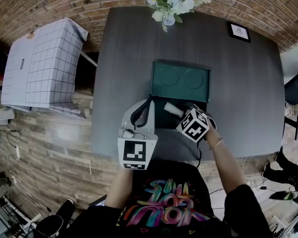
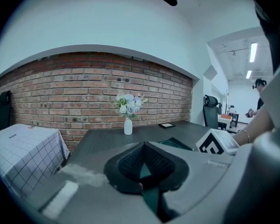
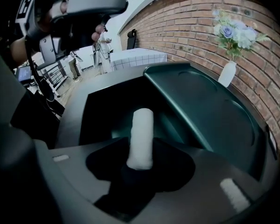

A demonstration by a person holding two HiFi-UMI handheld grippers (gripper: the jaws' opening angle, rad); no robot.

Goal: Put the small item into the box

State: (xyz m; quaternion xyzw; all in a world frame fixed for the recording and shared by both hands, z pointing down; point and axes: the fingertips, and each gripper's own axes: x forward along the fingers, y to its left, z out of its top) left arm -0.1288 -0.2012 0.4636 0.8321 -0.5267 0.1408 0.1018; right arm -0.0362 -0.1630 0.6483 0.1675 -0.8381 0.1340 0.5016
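A dark green box [image 1: 181, 78] stands open on the dark table [image 1: 243, 93], its lid tipped up at the far side. The small item, a white cylinder [image 1: 172, 108], lies over the box's dark inside. In the right gripper view the cylinder [image 3: 141, 136] sticks out forward from between the jaws of my right gripper [image 3: 140, 169], with a dark gap on each side, so the gripper is open. My left gripper [image 1: 150, 109] is at the box's left wall. In the left gripper view its jaws [image 2: 142, 169] are shut on a thin green edge of the box [image 2: 175, 143].
A white vase of flowers [image 1: 170, 1] stands at the table's far edge, with a small framed card [image 1: 238, 31] at the far right. A table under a chequered cloth [image 1: 42, 63] is to the left. An office chair [image 1: 295, 90] is at the right.
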